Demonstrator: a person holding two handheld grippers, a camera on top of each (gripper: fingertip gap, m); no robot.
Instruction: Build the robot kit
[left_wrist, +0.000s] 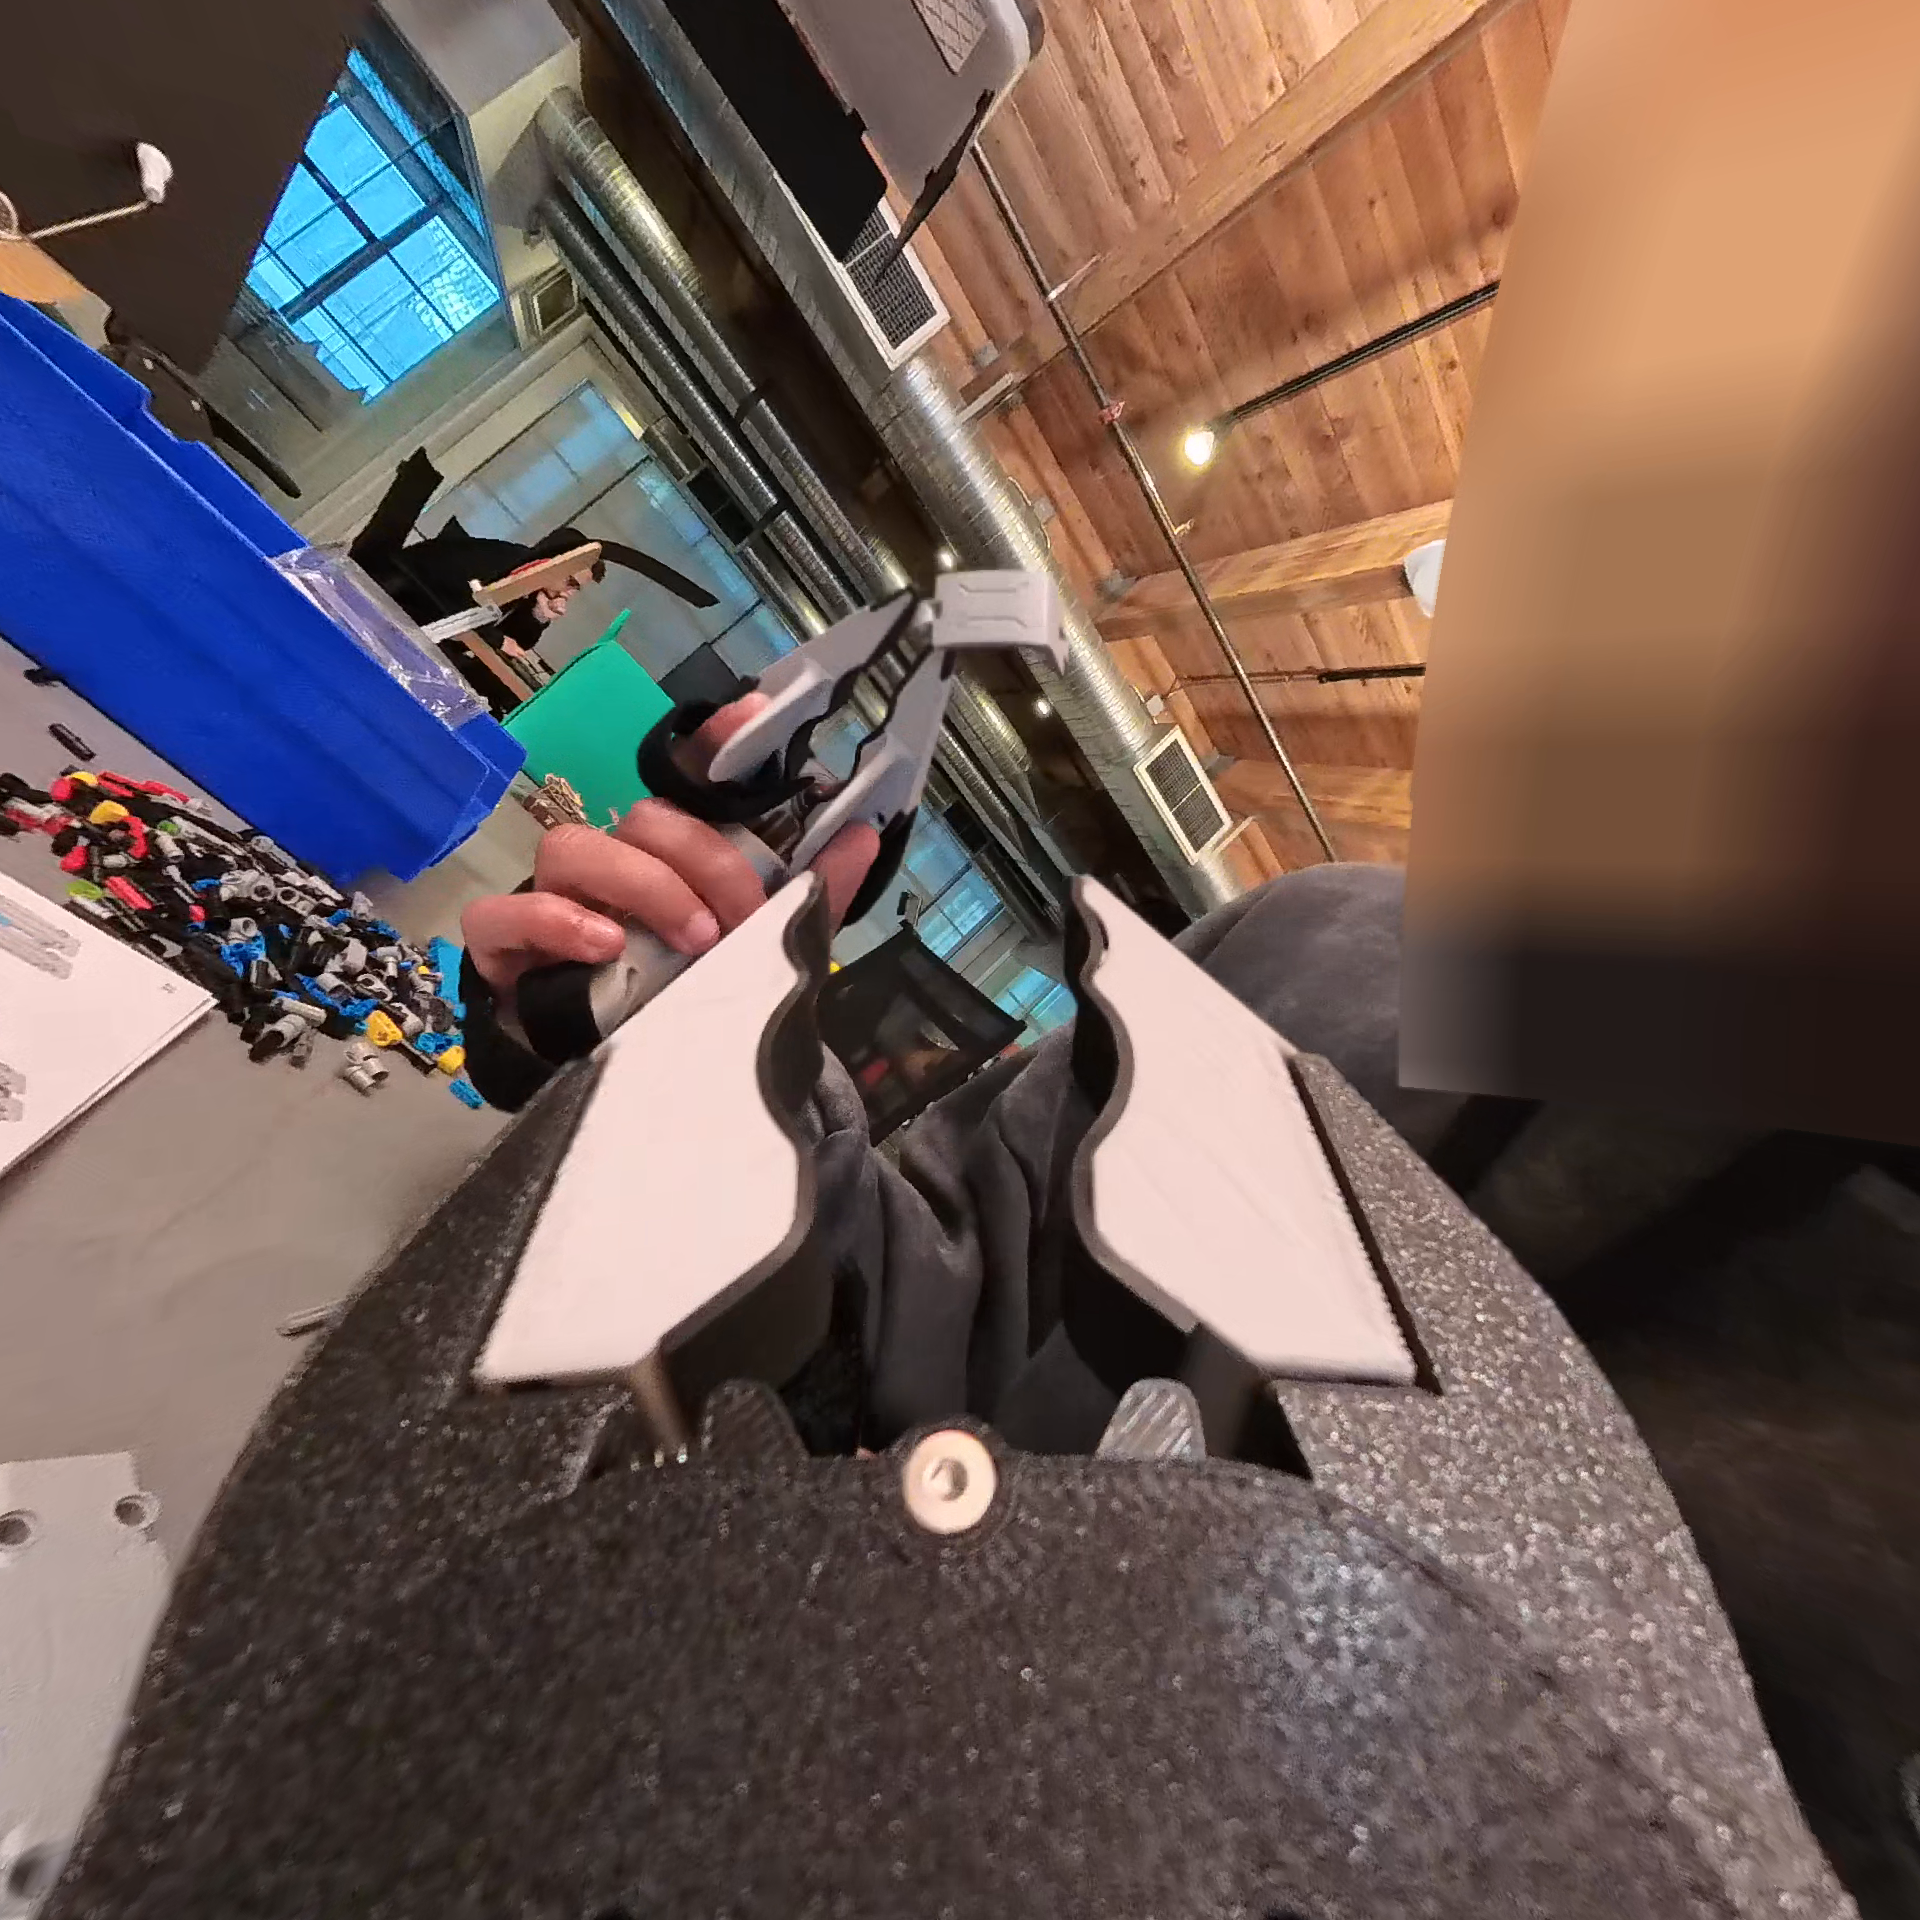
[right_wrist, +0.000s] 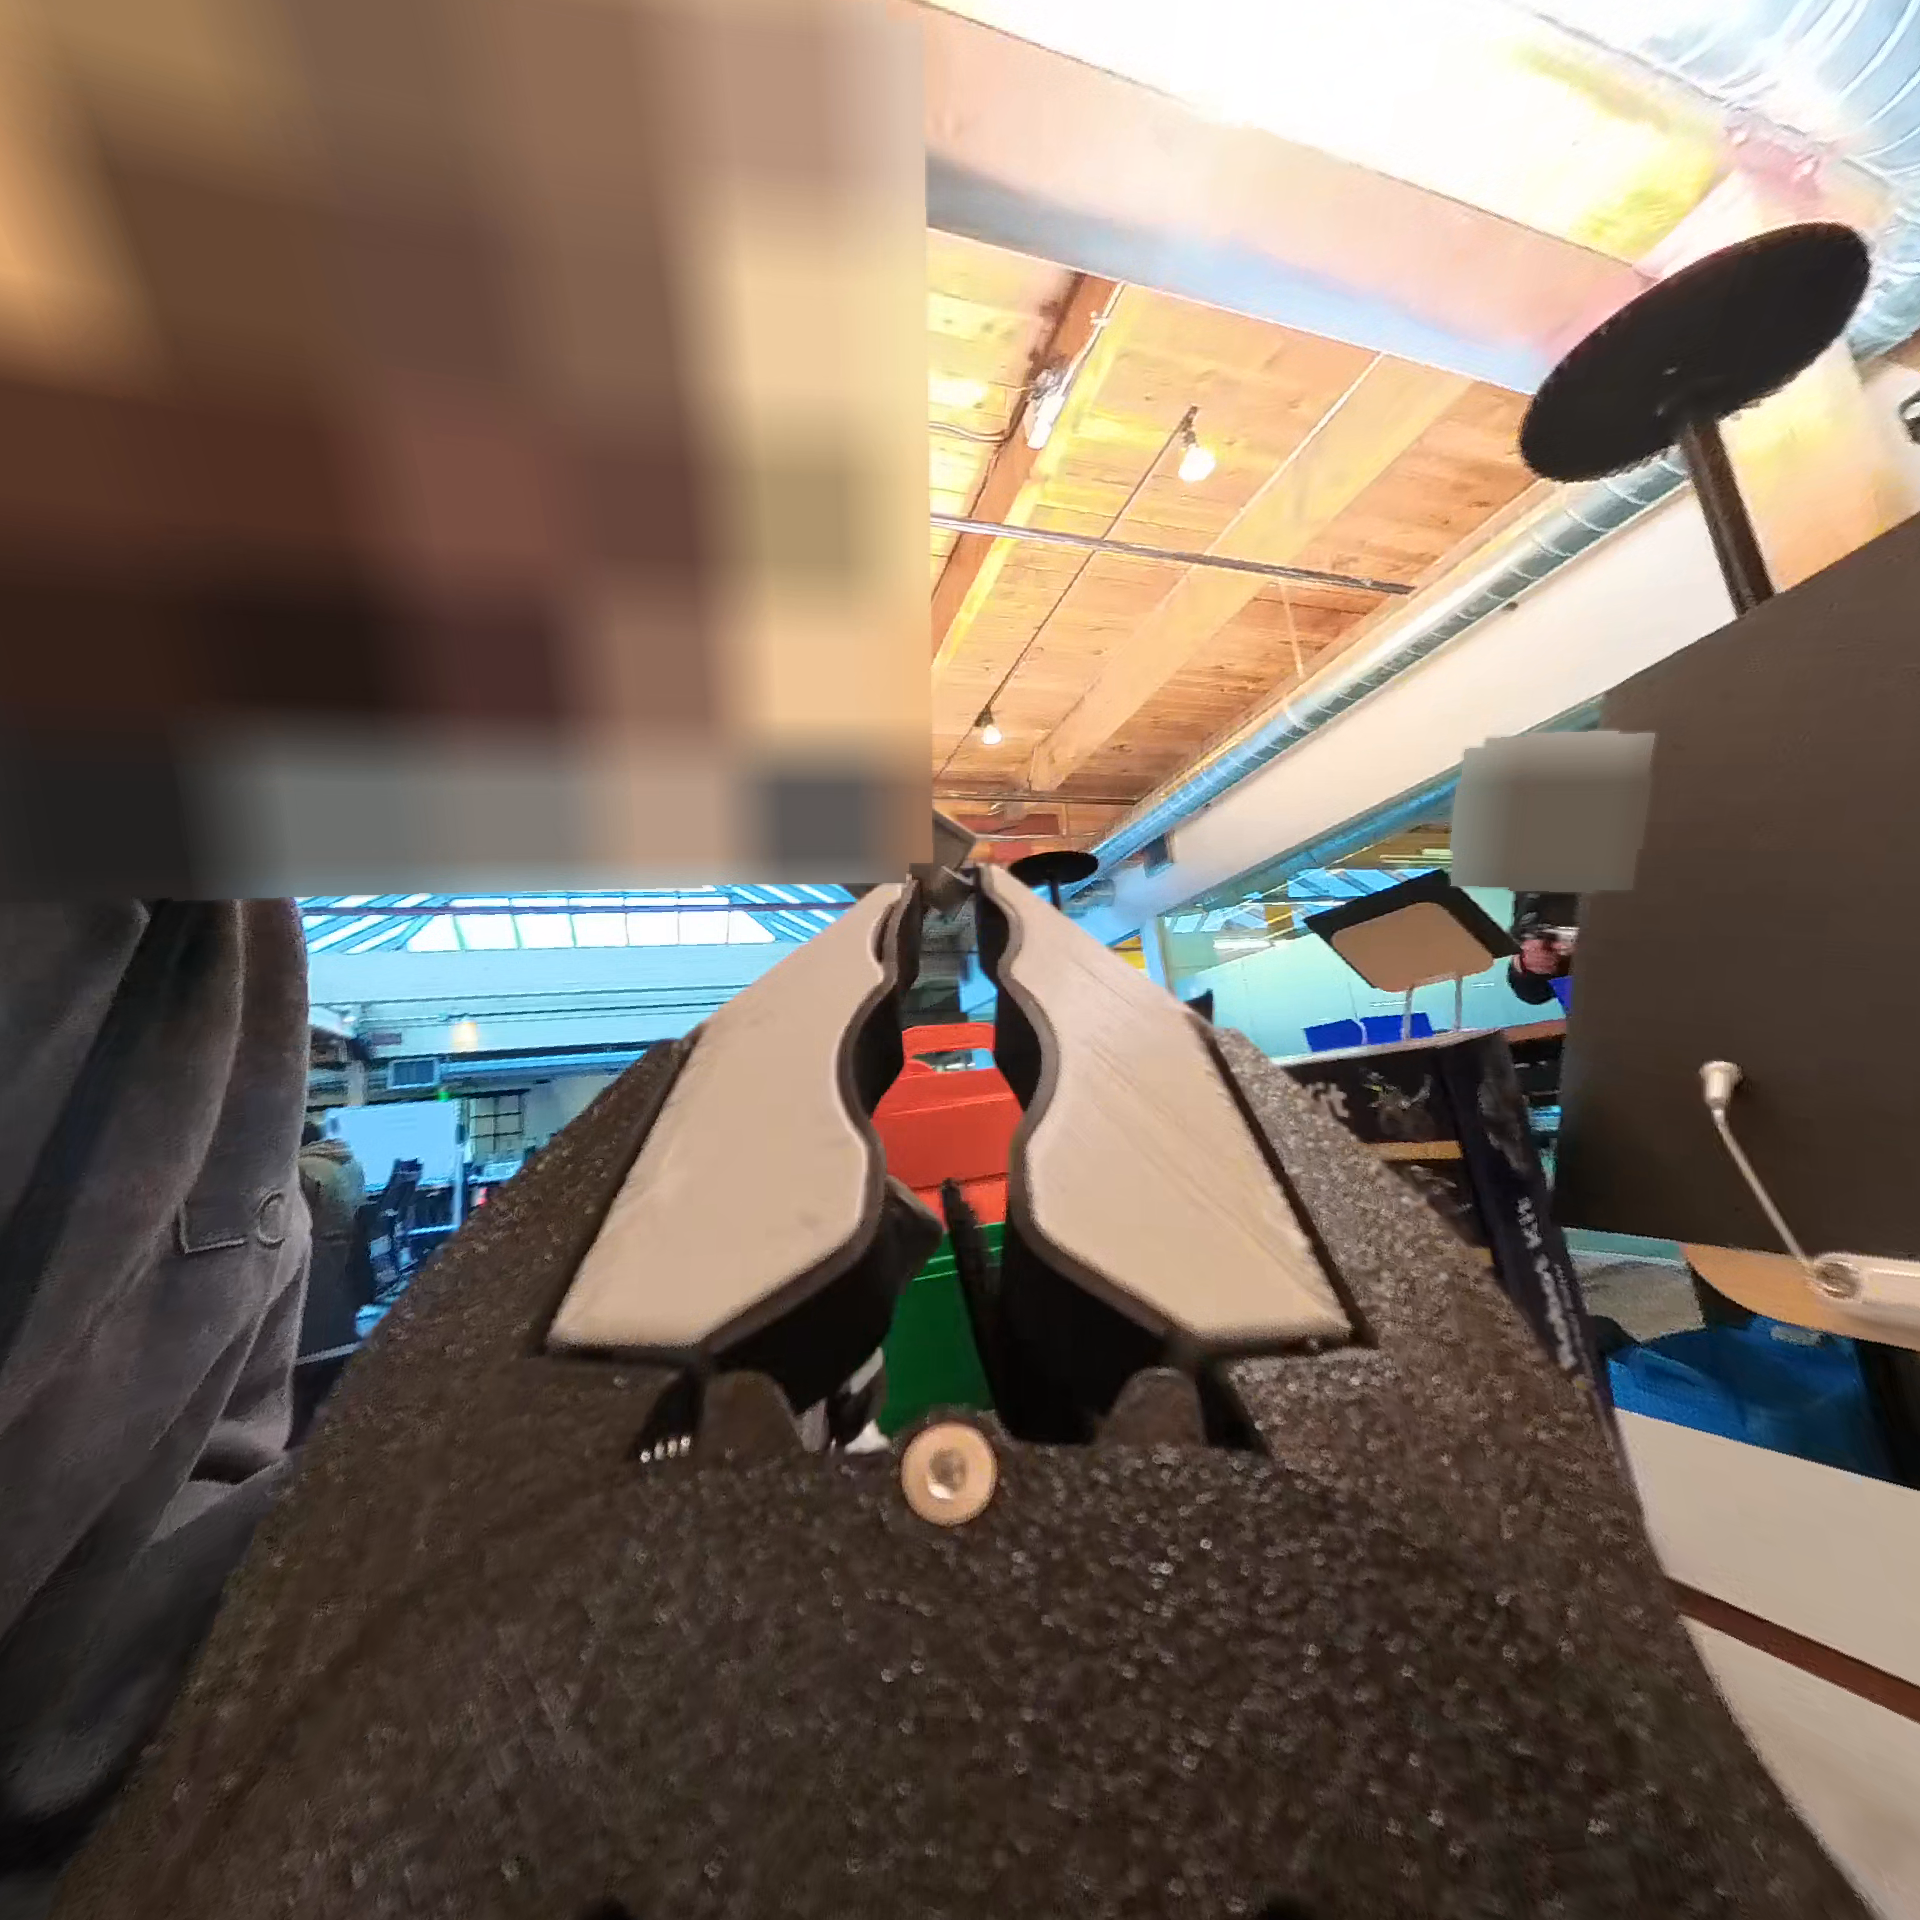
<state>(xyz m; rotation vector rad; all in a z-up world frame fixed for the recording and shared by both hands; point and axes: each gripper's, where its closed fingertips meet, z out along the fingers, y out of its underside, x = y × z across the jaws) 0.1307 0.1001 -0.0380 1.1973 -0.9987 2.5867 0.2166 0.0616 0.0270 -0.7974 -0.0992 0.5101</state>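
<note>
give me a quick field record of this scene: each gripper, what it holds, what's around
left gripper: open, empty, aimed at a grey sleeve
right gripper: shut on a small grey panel piece, raised in the air
hand: grips the right gripper's handle
table: pile of small coloured parts, white booklet
behind pile: blue bin

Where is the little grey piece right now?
The grey piece is up in the air, pinched at the tip of the right gripper. In the left wrist view it is mid-frame, above the hand and right of the blue bin.
</note>
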